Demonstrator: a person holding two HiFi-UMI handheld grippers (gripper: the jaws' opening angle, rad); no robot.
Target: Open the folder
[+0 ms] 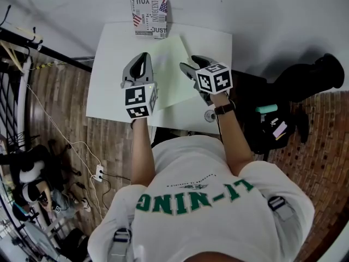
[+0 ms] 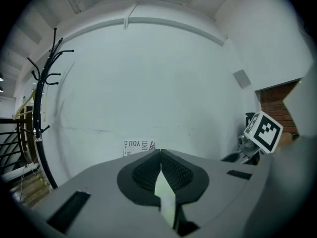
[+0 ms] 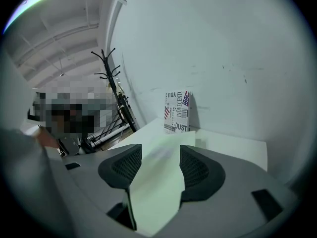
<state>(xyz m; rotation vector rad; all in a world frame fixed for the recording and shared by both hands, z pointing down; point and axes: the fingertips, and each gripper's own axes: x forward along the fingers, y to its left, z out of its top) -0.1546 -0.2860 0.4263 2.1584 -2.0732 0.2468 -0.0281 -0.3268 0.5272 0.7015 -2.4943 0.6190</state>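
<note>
One white table (image 1: 109,64) carries everything, and one pale green folder (image 1: 172,72) lies flat on it directly between the two grippers. Its long axis runs away from the person, leaning slightly to the right at the far end.

The left gripper (image 1: 145,58) is at the folder's left edge, its jaws pressed together on a thin green sheet of the folder, probably the cover. The right gripper (image 1: 192,63) is at the right edge, jaws spread, with the folder passing between the pads but not pinched. Both are equally close, so opening likely depends on the left gripper lifting its edge up and sideways.

One printed box (image 1: 150,16) stands beyond both grippers, at the table's far edge.
</note>
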